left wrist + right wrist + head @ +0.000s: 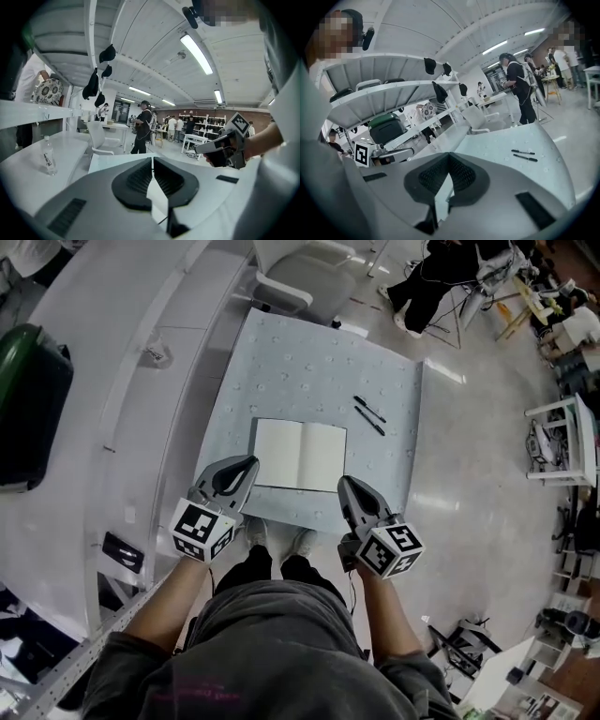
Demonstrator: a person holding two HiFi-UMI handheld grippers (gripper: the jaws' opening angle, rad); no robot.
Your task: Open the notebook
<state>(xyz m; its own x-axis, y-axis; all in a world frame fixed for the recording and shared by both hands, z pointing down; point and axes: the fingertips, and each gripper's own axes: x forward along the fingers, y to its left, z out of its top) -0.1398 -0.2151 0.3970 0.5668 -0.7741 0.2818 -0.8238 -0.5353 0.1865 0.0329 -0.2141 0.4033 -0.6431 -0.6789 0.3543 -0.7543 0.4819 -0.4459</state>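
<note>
The notebook (300, 454) lies open and flat on the pale blue table (281, 362), showing two blank white pages. My left gripper (247, 465) hovers just off the notebook's near left corner, and in the left gripper view (152, 159) its dark pads meet with nothing between them. My right gripper (344, 483) hangs at the near right corner; its pads also meet at the tips (449, 155), empty. Each gripper shows in the other's view: the right one (200, 148) and the left one (410, 151). Neither touches the notebook.
Two black pens (369, 413) lie on the table right of the notebook, also in the right gripper view (524, 154). White shelving (122, 381) runs along the left with a green case (28, 399) and a water bottle (48, 157). A white chair (300, 282) stands beyond the table; people stand farther back.
</note>
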